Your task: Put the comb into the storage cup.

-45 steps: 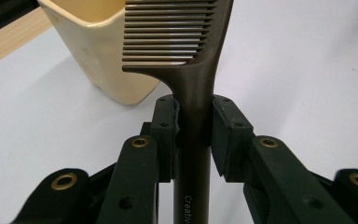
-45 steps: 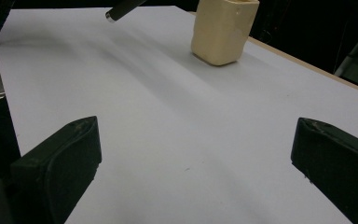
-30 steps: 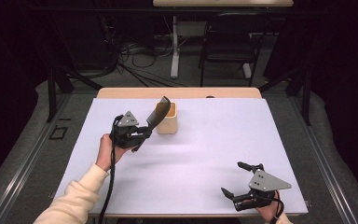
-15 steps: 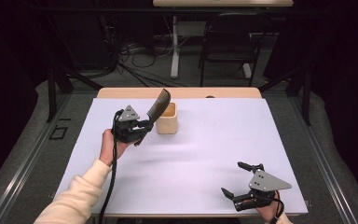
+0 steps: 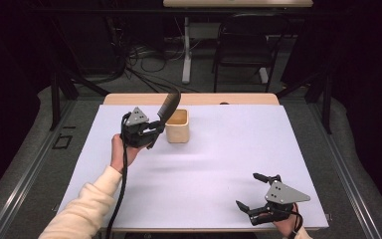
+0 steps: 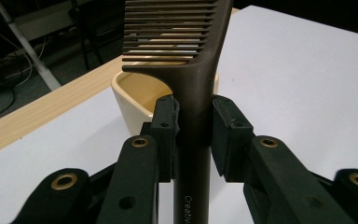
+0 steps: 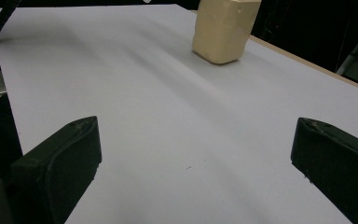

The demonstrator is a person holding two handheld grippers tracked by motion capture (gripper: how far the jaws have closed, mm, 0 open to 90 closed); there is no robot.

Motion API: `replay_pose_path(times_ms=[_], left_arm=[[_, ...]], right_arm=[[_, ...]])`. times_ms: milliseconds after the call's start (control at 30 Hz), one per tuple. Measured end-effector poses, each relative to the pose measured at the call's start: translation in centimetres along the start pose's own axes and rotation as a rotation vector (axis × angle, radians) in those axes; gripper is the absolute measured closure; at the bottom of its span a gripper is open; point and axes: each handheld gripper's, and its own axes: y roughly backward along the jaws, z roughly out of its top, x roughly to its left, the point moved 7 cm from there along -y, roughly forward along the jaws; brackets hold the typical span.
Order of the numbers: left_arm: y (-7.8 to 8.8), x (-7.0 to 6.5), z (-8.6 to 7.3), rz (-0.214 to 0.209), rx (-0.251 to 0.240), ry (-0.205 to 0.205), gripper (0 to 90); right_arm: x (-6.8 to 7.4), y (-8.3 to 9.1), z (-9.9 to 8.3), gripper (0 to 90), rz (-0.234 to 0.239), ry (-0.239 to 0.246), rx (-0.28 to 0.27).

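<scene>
Left gripper [image 5: 151,133] jaws pinched comb [image 6: 193,84] at frame centre, right gripper [image 5: 258,196] spread; comb could clip cup [image 5: 177,126] rim and tip it.

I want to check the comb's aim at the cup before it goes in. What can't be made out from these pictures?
- Dark plastic comb: its tip is cut off by the top edge of the left gripper view; the handle's print runs off the bottom edge.
- Cream square cup: in the high view the comb covers part of the rim; in the left gripper view the left gripper hides its base.
- Cup's floor: hidden by its own walls.
</scene>
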Motion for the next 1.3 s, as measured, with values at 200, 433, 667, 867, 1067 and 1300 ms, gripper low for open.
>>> replay_pose_path(times_ms=[200, 433, 667, 867, 1067, 1300], left_arm=[[-0.2, 0.2, 0.2, 0.008, -0.008, 0.005, 72.5], [-0.5, 0.6, 0.6, 0.024, -0.016, 0.005, 72.5], [-0.9, 0.7, 1.1, 0.035, -0.026, 0.003, 72.5], [-1.3, 0.7, 1.7, 0.044, -0.035, -0.006, 72.5], [-1.8, 0.6, 2.3, 0.051, -0.045, -0.008, 72.5], [-2.1, 0.9, 3.0, 0.072, -0.057, -0.015, 72.5]], right_arm=[[0.0, 0.0, 0.0, 1.2, -0.001, -0.001, 0.001], [0.0, 0.0, 0.0, 1.2, -0.002, -0.001, 0.001], [0.0, 0.0, 0.0, 1.2, -0.003, -0.003, 0.001], [0.0, -0.1, -0.1, 1.2, -0.002, -0.001, 0.006], [-0.1, 0.0, -0.1, 1.2, -0.003, -0.003, 0.004], [-0.1, 0.0, -0.1, 1.2, -0.003, -0.001, 0.002]])
